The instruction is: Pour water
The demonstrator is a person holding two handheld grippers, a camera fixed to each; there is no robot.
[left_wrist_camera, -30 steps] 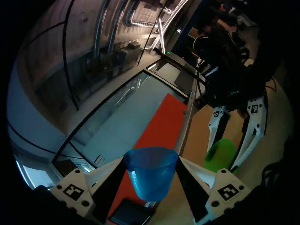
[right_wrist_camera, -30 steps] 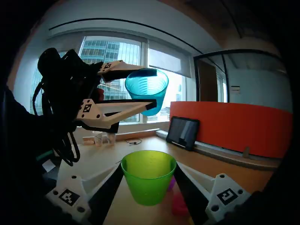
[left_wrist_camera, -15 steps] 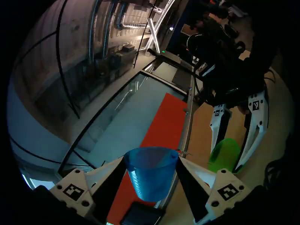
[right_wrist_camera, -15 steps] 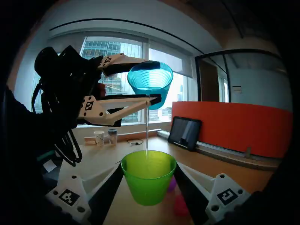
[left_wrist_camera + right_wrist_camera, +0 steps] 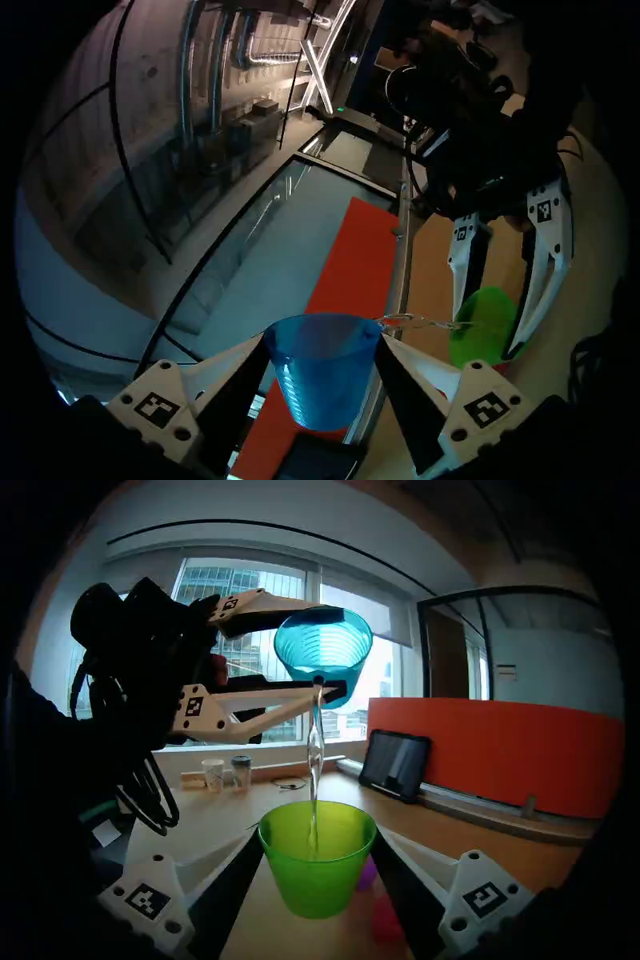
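My left gripper (image 5: 320, 376) is shut on a translucent blue cup (image 5: 322, 370), held tilted high above the desk. Seen from the right gripper view, that blue cup (image 5: 323, 652) leans mouth-forward and a thin stream of water (image 5: 314, 752) falls from its rim. The stream lands inside a green cup (image 5: 318, 866), which my right gripper (image 5: 318, 864) is shut on, upright. From the left gripper view the green cup (image 5: 482, 324) sits lower right between the right gripper's white fingers (image 5: 550, 264), with the water (image 5: 420, 323) arcing toward it.
A wooden desk (image 5: 448, 824) runs below, backed by an orange partition (image 5: 512, 748). A dark tablet (image 5: 392, 762) leans near it. Two small cups (image 5: 224, 772) stand by the window sill. Something pink (image 5: 380, 916) lies under the green cup. A person's dark sleeve (image 5: 48, 784) holds the left gripper.
The blue cup has tipped further. No water fell a second ago; a thin thread started, and the stream is now thicker and lands in the green cup, which has stayed still.
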